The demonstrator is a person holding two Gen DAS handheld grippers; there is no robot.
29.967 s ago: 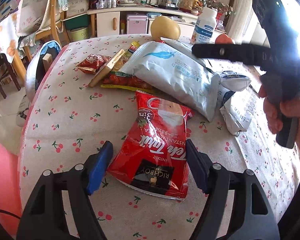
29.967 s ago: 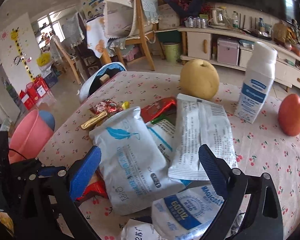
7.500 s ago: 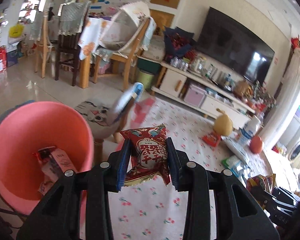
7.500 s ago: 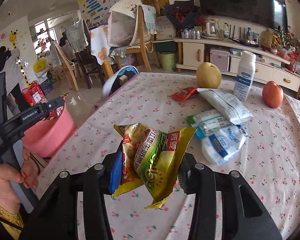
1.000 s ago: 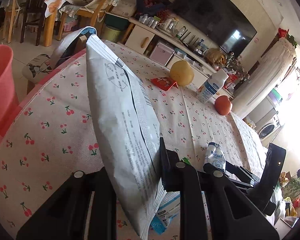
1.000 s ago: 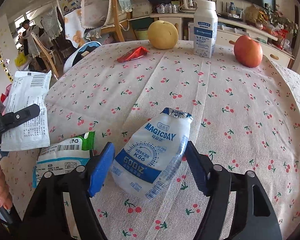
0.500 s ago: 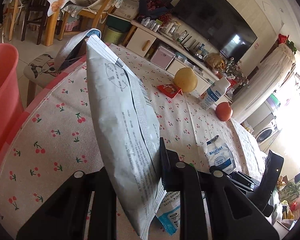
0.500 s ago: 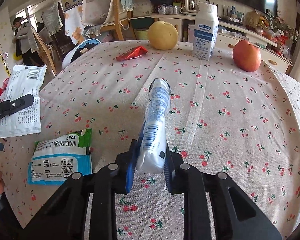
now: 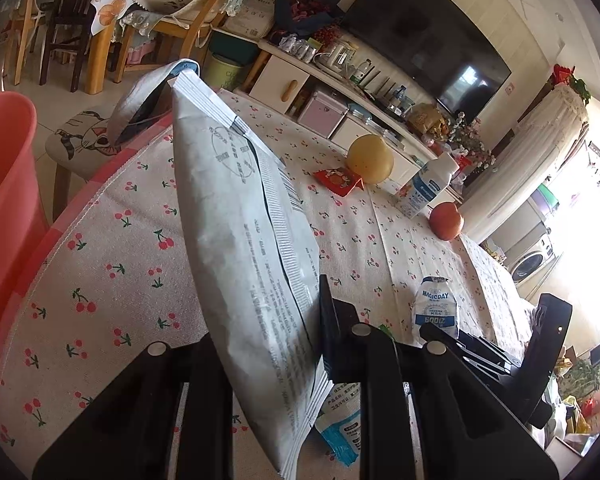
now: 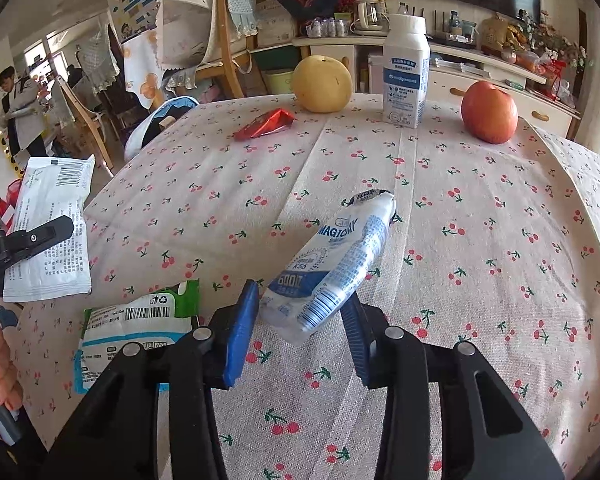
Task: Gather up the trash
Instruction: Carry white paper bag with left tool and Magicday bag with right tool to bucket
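My left gripper (image 9: 268,340) is shut on a large white bag (image 9: 244,216) with printed text, held up on edge over the table's left side. In the right wrist view the same bag (image 10: 48,240) hangs at the far left. A white and blue milk pouch (image 10: 336,256) stands tilted between the blue pads (image 10: 240,328) of my right gripper (image 10: 298,320). Those jaws are opening, and the pouch's lower end still spans the gap from pad to pad. A blue and green wrapper (image 10: 140,328) lies flat just left of the right gripper. A red wrapper (image 10: 266,123) lies farther back.
A yellow pear (image 10: 322,84), a white bottle (image 10: 405,76) and a red apple (image 10: 489,112) stand along the far edge of the cherry-print tablecloth (image 10: 480,240). A pink bin (image 9: 4,184) stands on the floor left of the table, beside a cushioned stool (image 9: 88,140). A person (image 10: 20,116) stands far back.
Over the last second the right jaws closed on the lying pouch and pinched it upright and edge-on. Now they stand wider and the pouch leans right, its printed face showing. The left bag stays gripped.
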